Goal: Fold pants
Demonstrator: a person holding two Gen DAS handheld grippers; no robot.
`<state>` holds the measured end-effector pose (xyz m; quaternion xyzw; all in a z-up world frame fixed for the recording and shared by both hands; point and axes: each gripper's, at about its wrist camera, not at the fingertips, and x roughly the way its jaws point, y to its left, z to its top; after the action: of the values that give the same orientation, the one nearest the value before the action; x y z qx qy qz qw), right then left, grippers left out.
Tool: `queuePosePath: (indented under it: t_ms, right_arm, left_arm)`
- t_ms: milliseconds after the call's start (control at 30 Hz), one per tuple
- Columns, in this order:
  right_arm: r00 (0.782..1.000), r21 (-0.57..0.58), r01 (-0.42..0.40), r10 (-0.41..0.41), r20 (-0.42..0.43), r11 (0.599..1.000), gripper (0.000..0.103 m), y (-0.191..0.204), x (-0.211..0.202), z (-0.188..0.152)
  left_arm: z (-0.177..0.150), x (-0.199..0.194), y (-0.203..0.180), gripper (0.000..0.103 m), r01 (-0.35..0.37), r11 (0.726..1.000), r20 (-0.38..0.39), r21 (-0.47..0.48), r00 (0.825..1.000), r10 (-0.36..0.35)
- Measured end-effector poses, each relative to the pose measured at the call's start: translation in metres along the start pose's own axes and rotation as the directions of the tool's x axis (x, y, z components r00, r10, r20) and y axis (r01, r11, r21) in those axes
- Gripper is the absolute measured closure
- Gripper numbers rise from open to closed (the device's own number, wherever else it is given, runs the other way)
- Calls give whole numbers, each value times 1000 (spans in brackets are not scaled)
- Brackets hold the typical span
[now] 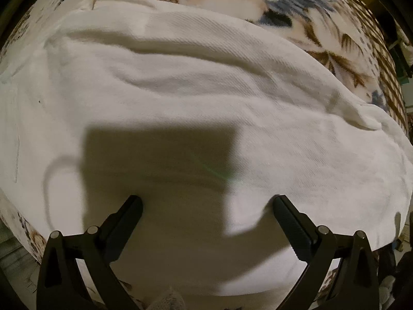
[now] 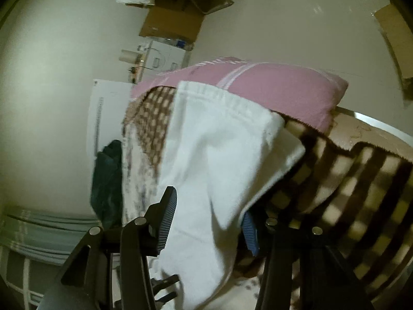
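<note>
White pants lie spread across a flowered blanket in the left wrist view, with soft wrinkles. My left gripper is open just above the cloth near its front edge, empty, its shadow on the fabric. In the right wrist view a hemmed end of the white pants hangs between the fingers of my right gripper. The jaws stand apart on either side of the cloth; whether they pinch it is unclear.
A pink pillow lies at the bed's head on a brown checked blanket. A dark green cloth hangs at the bed's side. Cardboard boxes and white boxes stand on the floor beyond.
</note>
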<state>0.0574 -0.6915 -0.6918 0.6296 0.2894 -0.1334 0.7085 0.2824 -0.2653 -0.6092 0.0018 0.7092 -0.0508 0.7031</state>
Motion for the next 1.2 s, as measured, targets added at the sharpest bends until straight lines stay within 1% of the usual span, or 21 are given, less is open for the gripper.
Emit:
queuePosePath:
  t_ms: [67,133,167,233,267,300,367,400,433,500,567,600,633,667,700,733,833,967,1067,1133,1200]
  right_arm:
    - [1000,39,20,-20,-1,999,53,-17,1,5]
    - [1000,85,1,-2,16,996,52,-26,6,13]
    - [999,92,-20,17,31,996,52,-25,5,16]
    - [994,103,-89,83,65,991,52,-24,2,21]
    - [987,99,-142,133,89,985,52,-20,-1,24]
    - [983,94,-165,156,96,982,52,-18,-2,26]
    - [984,75,-169,163,79,983,52,-15,3,30]
    - [986,71,-157,153,60,985,52,-17,11,32]
    - [991,78,-129,126,36,989,52,-21,20,34]
    - [995,88,-102,102,-3,991,52,-29,37,35]
    - [995,80,-96,97,-12,992,52,-30,45,37]
    - [995,70,-93,94,-11,993,56,-28,46,38]
    - [996,56,-89,90,-3,994,77,-25,46,38]
    - [998,38,-67,67,9,997,89,-20,44,37]
    - [999,26,-32,32,17,999,93,-19,43,38]
    - [1000,18,-19,18,25,1000,94,-16,43,37]
    - [998,-10,26,-25,49,1000,95,2,37,34]
    - [996,-93,63,-56,76,994,96,46,19,25]
    - [995,-157,79,-67,79,984,96,88,12,11]
    - [995,-196,83,-70,75,977,96,112,9,-2]
    - [995,-250,88,-74,64,964,96,141,8,-22]
  left_arm:
    - [3,2,-2,0,-2,1000,-4,0,1000,2]
    - [4,5,-1,0,-2,1000,-9,1,1000,2]
    - [4,5,0,0,-2,1000,-11,2,1000,2]
    - [4,7,-1,0,-1,1000,-13,4,1000,1]
    - [3,8,-2,0,0,1000,-13,5,1000,0]
    - [7,12,-5,0,0,1000,-12,4,1000,0]
    - [6,13,-5,0,-1,1000,-5,-2,1000,1]
    - [6,15,-4,0,-3,1000,2,-6,1000,3]
    - [7,15,-5,0,-4,1000,6,-8,1000,5]
    - [7,16,-6,0,-9,1000,14,-14,1000,9]
    - [3,16,-1,0,-12,1000,18,-18,1000,12]
    - [2,17,-1,0,-12,1000,17,-18,1000,13]
    - [2,18,0,0,-12,1000,16,-17,1000,12]
    - [3,18,0,0,-13,1000,13,-17,1000,13]
    - [3,19,0,0,-14,1000,8,-15,1000,14]
    - [3,18,-1,0,-15,1000,2,-11,1000,15]
    - [6,13,-2,0,-21,1000,-3,3,1000,21]
    - [3,-3,-4,0,-20,999,36,37,999,19]
    - [3,-20,4,0,10,999,68,31,998,-12]
    - [3,-33,17,0,39,999,82,13,996,-40]
    - [2,-44,32,0,65,998,96,-10,993,-64]
